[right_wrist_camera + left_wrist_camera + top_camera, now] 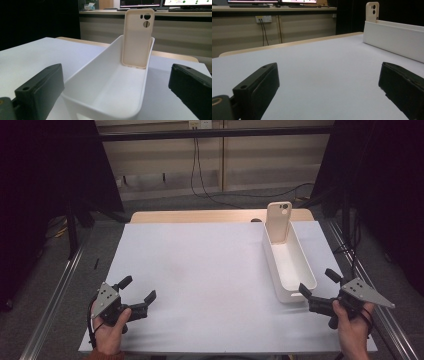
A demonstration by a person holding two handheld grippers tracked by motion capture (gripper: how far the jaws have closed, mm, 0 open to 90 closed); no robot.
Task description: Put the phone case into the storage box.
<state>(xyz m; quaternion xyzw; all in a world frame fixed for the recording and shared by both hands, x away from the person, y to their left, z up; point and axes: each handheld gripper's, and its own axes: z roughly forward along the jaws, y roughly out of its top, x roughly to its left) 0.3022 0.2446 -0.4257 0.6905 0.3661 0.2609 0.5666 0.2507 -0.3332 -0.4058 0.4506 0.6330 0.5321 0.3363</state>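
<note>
L hand-held gripper [138, 289] sat released near the counter's [200, 270] front-left edge w/ bare sheet ahead, while R hand-held gripper [317, 281], also released, flanked the near end of the white bin [300, 285] holding the upright phone case [278, 221].

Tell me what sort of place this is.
Probably a lab or office test bench: computer monitors on a back counter, dark curtains round the table, and cables running from a wall socket.
</note>
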